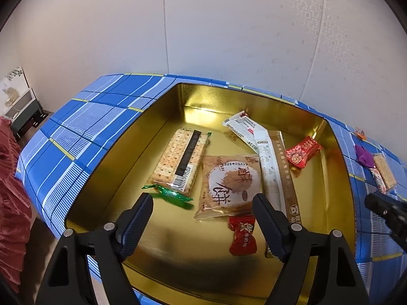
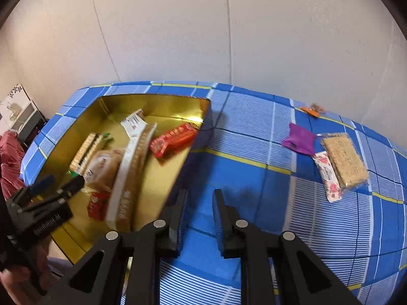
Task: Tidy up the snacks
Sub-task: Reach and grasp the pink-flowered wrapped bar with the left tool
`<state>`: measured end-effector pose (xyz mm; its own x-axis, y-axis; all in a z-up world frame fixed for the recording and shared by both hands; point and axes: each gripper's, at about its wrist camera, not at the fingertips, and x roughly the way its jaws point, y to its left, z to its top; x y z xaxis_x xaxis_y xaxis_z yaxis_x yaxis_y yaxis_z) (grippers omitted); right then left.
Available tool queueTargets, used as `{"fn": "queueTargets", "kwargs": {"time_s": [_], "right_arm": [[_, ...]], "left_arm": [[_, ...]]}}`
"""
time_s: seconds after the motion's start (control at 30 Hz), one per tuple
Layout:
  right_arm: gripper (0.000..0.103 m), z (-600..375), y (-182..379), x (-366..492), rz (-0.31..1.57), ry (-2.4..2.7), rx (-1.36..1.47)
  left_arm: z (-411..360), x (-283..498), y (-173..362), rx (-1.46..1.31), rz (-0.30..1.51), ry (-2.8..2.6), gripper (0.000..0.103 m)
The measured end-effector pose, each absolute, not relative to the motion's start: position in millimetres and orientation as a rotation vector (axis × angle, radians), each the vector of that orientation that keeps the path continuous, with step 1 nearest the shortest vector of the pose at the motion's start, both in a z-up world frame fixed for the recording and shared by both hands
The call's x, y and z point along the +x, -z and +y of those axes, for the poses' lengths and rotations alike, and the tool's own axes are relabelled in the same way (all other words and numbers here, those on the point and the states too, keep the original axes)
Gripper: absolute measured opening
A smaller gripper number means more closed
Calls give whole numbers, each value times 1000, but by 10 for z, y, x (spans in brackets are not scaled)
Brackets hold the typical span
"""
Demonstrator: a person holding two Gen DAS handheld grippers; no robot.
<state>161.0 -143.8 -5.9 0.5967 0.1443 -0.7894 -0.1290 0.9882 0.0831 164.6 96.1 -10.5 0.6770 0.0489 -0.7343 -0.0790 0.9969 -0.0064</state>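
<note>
**Tin half filled, loose snacks still out on the cloth**

We hold the left claw point(image 1: 203, 204) wide apart and empty over the near part of the shallow gold rectangular tin point(image 1: 162, 106), where a cracker pack point(image 1: 182, 157), a round-cake pouch point(image 1: 229, 185), long sachets and red candies point(image 1: 241, 236) already lie. Our right claw point(image 2: 199, 203) is nearly closed, gripping nothing, above the blue-and-white checked cloth on the table, just beside the tin's right wall. We judge the step in hand to be fetching the next snack. Toward the table's far right edge lie a clear-wrapped oat bar point(image 2: 344, 161), a flowered white packet point(image 2: 328, 175) touching it, a purple wrapper point(image 2: 300, 139) and an orange candy point(image 2: 311, 110). The next move calls for opening the right claw and reaching across; nothing blocks the way.
</note>
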Motion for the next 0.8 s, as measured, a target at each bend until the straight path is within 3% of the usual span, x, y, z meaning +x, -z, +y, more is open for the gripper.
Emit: {"fn": "queueTargets", "kwargs": {"time_s": [0.43, 0.8], "right_arm": [[20, -1861, 306, 1493, 959, -104, 15], [20, -2397, 432, 1438, 951, -34, 2]], "left_arm": [[739, 1544, -17, -48, 742, -4, 89], [403, 1425, -45, 31, 686, 14, 89]]}}
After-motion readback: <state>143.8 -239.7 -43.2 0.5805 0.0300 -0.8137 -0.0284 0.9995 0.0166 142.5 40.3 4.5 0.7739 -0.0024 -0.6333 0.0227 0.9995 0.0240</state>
